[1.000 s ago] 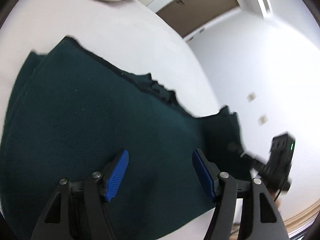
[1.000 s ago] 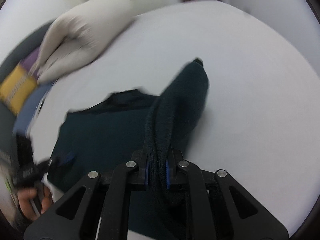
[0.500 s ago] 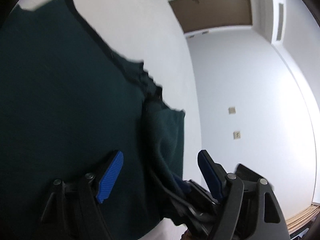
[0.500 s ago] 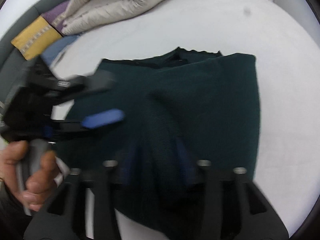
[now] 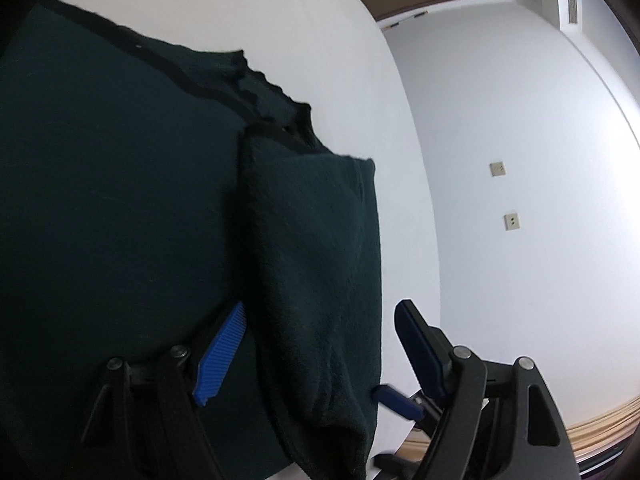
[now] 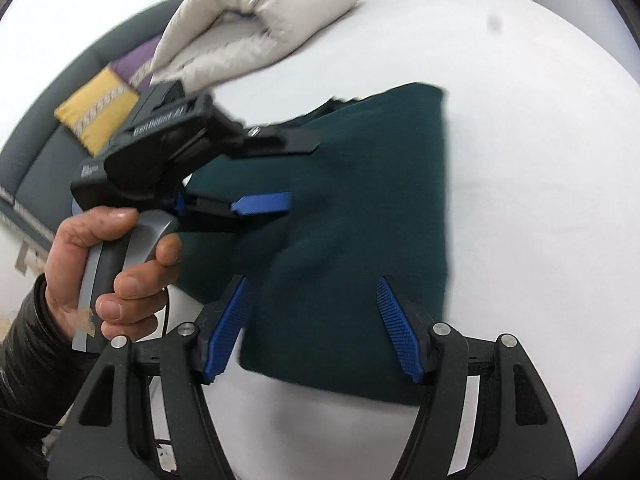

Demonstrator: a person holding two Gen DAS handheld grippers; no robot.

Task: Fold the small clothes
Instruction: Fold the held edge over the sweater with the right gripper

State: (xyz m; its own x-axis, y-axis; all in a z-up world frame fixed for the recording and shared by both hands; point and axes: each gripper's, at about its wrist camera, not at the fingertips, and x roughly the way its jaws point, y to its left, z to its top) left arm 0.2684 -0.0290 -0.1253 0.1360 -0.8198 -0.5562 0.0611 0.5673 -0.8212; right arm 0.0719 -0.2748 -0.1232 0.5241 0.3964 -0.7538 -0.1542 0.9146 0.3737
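One faint blurred label, left tongs [image 6: 298, 174]

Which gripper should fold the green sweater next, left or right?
Probably the left hand-held gripper: its open fingers straddle the folded-over flap of the dark green sweater. The right hand-held gripper is opening, nothing pinched, over the sweater's near edge.

I see the garment [image 6: 352, 216] lying flat on the table [image 6: 540, 160], one side folded over onto its middle. My left gripper [image 6: 288, 172] hovers over its left part, my right gripper [image 6: 312, 328] over its near edge. Behind it a padded jacket [image 6: 248, 28] lies at the table's far edge, a sofa [image 6: 48, 152] to its left.
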